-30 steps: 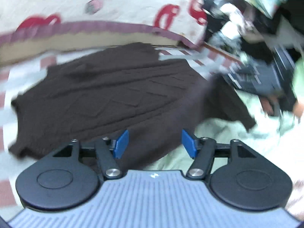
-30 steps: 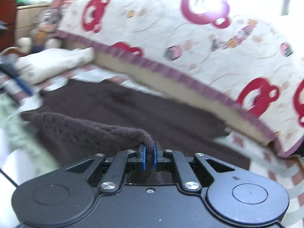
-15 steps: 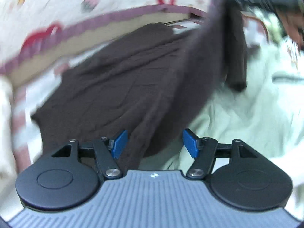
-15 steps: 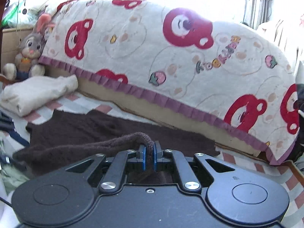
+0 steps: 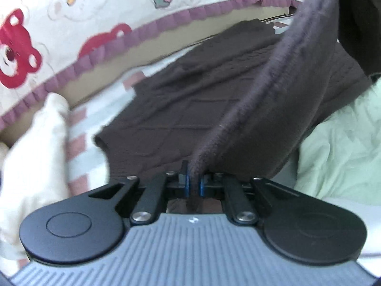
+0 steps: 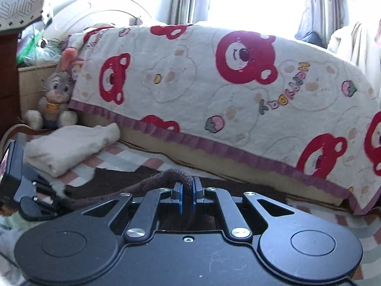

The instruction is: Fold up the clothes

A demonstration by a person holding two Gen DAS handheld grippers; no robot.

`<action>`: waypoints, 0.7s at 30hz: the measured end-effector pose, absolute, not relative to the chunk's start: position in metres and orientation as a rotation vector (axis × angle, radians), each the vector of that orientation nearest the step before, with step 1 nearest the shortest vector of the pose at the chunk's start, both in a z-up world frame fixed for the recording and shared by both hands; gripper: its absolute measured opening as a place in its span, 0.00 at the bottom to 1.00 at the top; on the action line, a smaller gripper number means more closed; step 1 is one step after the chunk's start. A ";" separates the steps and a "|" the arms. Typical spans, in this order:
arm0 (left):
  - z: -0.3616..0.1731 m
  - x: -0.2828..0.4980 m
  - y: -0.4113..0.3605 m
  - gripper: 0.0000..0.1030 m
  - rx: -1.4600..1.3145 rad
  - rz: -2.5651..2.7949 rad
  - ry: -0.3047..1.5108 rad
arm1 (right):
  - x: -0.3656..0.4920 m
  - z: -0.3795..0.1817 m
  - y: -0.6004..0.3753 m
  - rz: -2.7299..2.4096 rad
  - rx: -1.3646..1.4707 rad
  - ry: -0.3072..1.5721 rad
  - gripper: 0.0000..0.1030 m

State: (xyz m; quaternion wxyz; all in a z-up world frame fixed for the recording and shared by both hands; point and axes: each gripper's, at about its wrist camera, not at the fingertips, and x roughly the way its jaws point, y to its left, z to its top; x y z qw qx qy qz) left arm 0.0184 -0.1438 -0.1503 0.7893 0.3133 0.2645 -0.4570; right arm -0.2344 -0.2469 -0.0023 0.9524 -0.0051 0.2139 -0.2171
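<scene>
A dark brown knit sweater (image 5: 190, 100) lies spread on a pink-and-white striped mat (image 5: 78, 147). In the left wrist view my left gripper (image 5: 194, 181) has its jaws closing on the sweater's thick edge, which is pinched between the blue pads and rises in a taut fold to the upper right. In the right wrist view my right gripper (image 6: 187, 194) is shut on another bunched bit of the same sweater (image 6: 114, 183), lifted off the mat. The left gripper's body (image 6: 31, 190) shows at the left edge there.
A bed draped in a cream blanket with red bears (image 6: 214, 83) runs along the far side. A folded cream cloth (image 6: 66, 147) and a plush rabbit (image 6: 56, 95) sit at the left. A pale green cloth (image 5: 338, 147) lies to the right of the sweater.
My left gripper has tipped down and shut on the sweater's edge; earlier its jaws stood wide apart. The right gripper has risen with its bit of sweater, pulling the fold up.
</scene>
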 end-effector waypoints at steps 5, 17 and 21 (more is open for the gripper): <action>-0.139 0.024 -0.129 0.07 0.641 -0.912 0.571 | -0.256 0.005 -0.256 -0.260 0.300 0.416 0.07; -0.133 0.022 -0.110 0.06 0.688 -0.966 0.568 | -0.269 -0.005 -0.218 0.033 0.339 0.464 0.08; -0.151 0.019 -0.098 0.06 0.788 -1.030 0.589 | -0.271 -0.012 -0.221 0.013 0.302 0.473 0.08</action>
